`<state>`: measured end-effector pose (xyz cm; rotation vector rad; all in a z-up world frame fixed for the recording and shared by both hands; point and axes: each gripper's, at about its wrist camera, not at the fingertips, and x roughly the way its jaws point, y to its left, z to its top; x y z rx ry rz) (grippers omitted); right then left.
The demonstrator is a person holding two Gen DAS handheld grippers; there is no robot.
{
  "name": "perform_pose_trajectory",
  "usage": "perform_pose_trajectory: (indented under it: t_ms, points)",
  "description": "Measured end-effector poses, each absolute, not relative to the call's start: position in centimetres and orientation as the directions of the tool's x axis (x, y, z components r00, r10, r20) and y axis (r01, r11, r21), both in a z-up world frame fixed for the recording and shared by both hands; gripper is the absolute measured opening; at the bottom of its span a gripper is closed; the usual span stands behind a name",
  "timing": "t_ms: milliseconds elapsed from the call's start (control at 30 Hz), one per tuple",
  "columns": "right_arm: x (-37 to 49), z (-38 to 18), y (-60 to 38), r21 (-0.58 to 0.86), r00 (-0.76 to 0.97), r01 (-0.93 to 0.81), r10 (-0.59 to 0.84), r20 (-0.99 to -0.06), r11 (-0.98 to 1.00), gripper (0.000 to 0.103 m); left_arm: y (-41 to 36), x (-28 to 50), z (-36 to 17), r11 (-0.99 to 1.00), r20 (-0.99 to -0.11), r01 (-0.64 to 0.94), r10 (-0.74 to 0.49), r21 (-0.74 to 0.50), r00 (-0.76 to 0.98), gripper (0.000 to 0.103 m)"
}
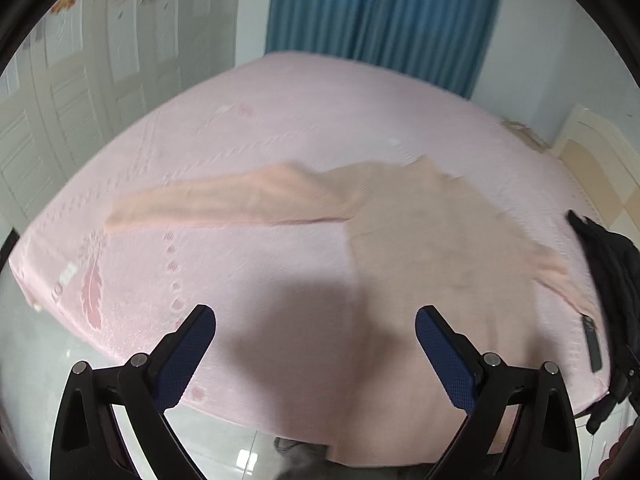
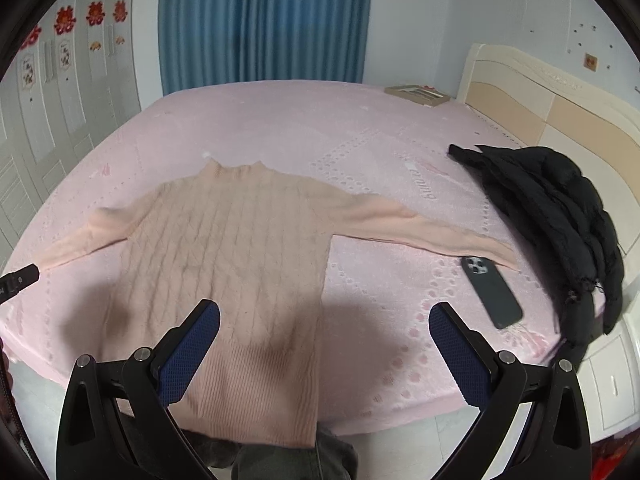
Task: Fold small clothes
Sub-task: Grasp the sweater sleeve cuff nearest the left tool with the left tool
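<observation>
A peach cable-knit sweater [image 2: 240, 240] lies flat, front up, on the pink bed [image 2: 320, 132], both sleeves spread out sideways and its hem hanging over the near edge. It also shows in the left wrist view [image 1: 432, 248], blurred. My left gripper [image 1: 316, 320] is open and empty above the bed's near edge, left of the sweater's body. My right gripper [image 2: 324, 316] is open and empty above the sweater's lower right part. The left gripper's tip [image 2: 18, 280] shows at the left edge of the right wrist view, by the left cuff.
A dark phone [image 2: 492, 292] lies on the bed just below the right sleeve's cuff. A black puffer jacket [image 2: 560, 216] is heaped at the bed's right edge by the headboard [image 2: 540, 104]. A flat box [image 2: 418, 94] sits at the far corner. White wardrobe doors stand left.
</observation>
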<state>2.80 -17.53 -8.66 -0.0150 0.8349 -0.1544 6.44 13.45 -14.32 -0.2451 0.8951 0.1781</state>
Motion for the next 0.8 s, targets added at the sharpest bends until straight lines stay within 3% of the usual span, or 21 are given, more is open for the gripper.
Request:
perform_pose_trajectory:
  t_ms: [200,433,500,800]
  points:
    - [5.6,-13.2,-16.6,-0.075,0.648,0.088,-0.115,-0.753,0.993,0.102,20.3,9.1,-19.6,0.91,-0.835,-0.376,0.068,-0.172,0.546,0.092]
    - [8.5,-17.7,-15.2,-0.084,0.601,0.031,-0.086,-0.795,0.996,0.102,29.4,11.6,-23.3,0.856,-0.832,-0.49,0.148,-0.163,0.535,0.091]
    - [9.4,-18.9,-15.0,-0.1,0.579,0.046,-0.108,-0.808,0.994,0.102,32.0,11.9,-24.1,0.83,-0.824,-0.524,0.155,-0.19,0.545,0.085]
    - [11.0,-19.4,-14.4,-0.109,0.57,0.055,-0.121,-0.813,0.993,0.099,40.1,12.9,-27.2,0.644,-0.762,-0.636,0.125,-0.425,0.635,0.079]
